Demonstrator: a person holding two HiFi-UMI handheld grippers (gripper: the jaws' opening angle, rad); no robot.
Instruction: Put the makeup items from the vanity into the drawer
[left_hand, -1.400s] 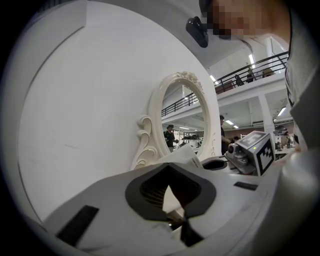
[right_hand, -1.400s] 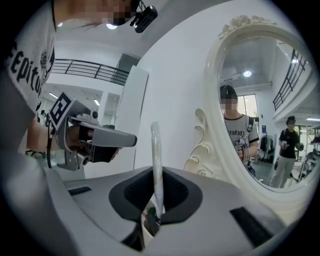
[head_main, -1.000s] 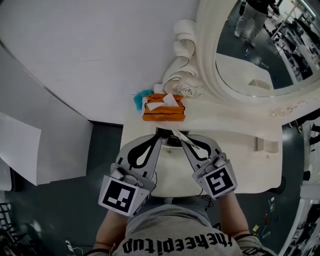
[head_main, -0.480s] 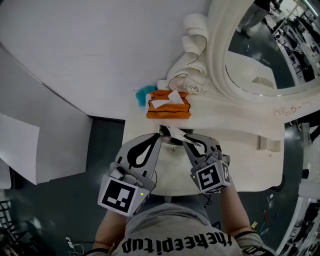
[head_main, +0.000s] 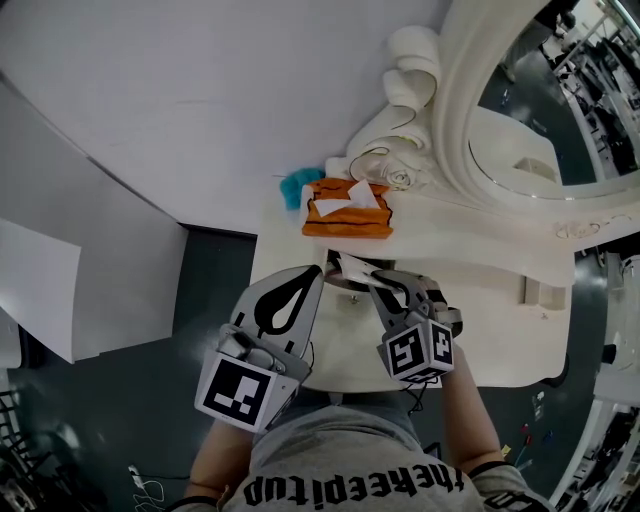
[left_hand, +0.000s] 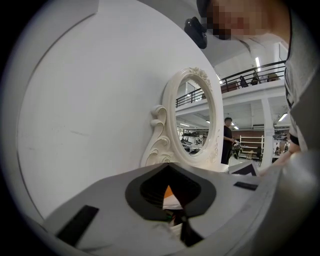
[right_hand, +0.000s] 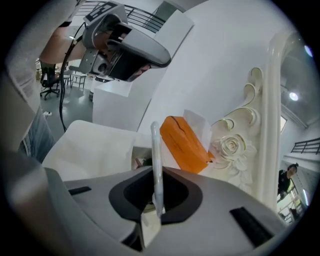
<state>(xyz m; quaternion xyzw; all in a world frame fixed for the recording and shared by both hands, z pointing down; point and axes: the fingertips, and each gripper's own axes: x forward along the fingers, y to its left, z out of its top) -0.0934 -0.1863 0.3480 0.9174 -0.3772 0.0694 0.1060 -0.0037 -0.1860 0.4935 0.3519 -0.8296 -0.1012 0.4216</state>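
My right gripper (head_main: 362, 278) is shut on a slim pale makeup stick (head_main: 350, 267), which stands up out of the jaws in the right gripper view (right_hand: 156, 160). It hovers over the front edge of the white vanity (head_main: 500, 300), just short of an orange tissue box (head_main: 348, 210). My left gripper (head_main: 316, 272) is alongside on the left, with its tips together and nothing showing between them. In the right gripper view a recess with small dark and red items (right_hand: 142, 161) lies below the stick; I cannot tell whether it is the drawer.
An ornate white oval mirror (head_main: 540, 120) rises at the vanity's back right. A blue thing (head_main: 293, 186) lies by the tissue box against the white wall. Dark floor (head_main: 210, 290) and a white panel (head_main: 40, 300) lie to the left.
My right gripper has edged forward and left with the stick, closer to the tissue box. The left gripper has hardly moved.
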